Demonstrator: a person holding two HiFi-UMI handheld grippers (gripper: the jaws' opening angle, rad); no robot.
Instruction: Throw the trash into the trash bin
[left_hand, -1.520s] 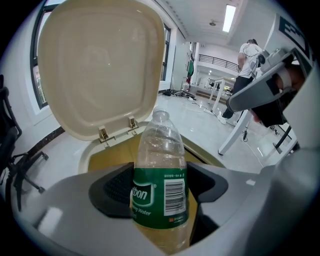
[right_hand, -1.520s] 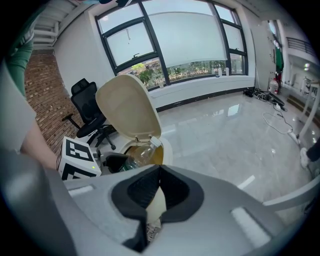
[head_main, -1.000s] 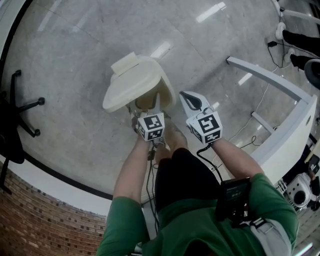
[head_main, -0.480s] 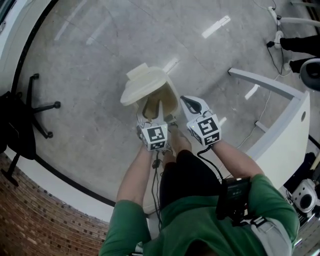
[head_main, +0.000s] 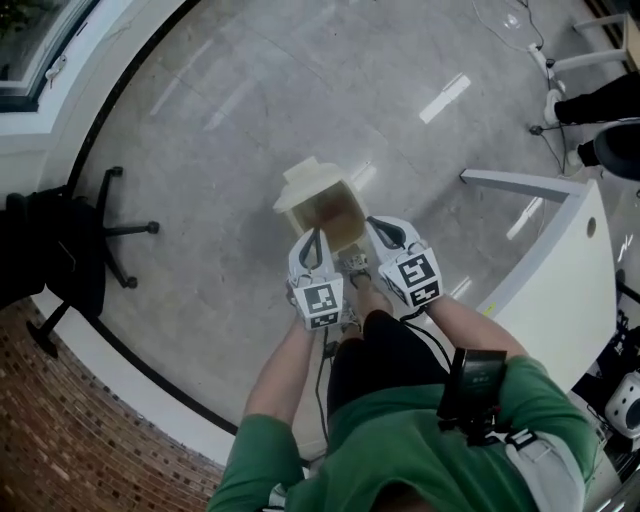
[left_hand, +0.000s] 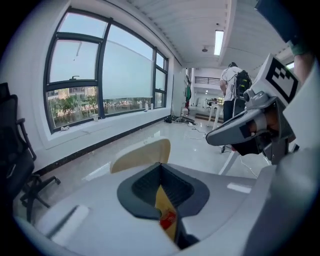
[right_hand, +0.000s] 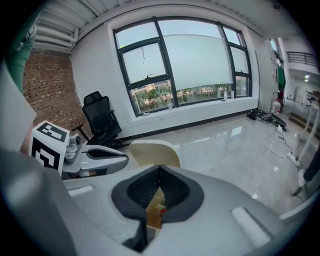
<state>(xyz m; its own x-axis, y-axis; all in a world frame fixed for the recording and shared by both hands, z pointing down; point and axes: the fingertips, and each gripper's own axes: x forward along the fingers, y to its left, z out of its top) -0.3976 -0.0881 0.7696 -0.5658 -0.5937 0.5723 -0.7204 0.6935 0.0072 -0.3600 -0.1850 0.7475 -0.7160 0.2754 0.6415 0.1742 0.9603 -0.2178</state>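
The cream trash bin (head_main: 356, 208) stands on the grey floor with its lid (head_main: 303, 183) up; brownish-yellow contents show inside. Both grippers hang side by side above its near edge, pointing down at it. My left gripper (head_main: 313, 240) is shut, its jaws (left_hand: 160, 165) meeting with nothing between the pads. My right gripper (head_main: 378, 225) is shut too (right_hand: 159, 167). Through the slit under each pair of jaws I see a yellowish sliver with a red spot, apparently lying in the bin. The lid (left_hand: 142, 155) (right_hand: 152, 152) rises just beyond the jaws in both gripper views.
A black office chair (head_main: 75, 245) stands at the left by a brick wall (head_main: 90, 420). A white desk (head_main: 560, 250) is at the right, with cables on the floor beyond it. A window wall (right_hand: 190, 65) runs behind. A person (left_hand: 232, 82) stands far off.
Both grippers have risen away from the bin, which now looks smaller and farther. The left gripper came up out of the bin's mouth and its jaws closed.
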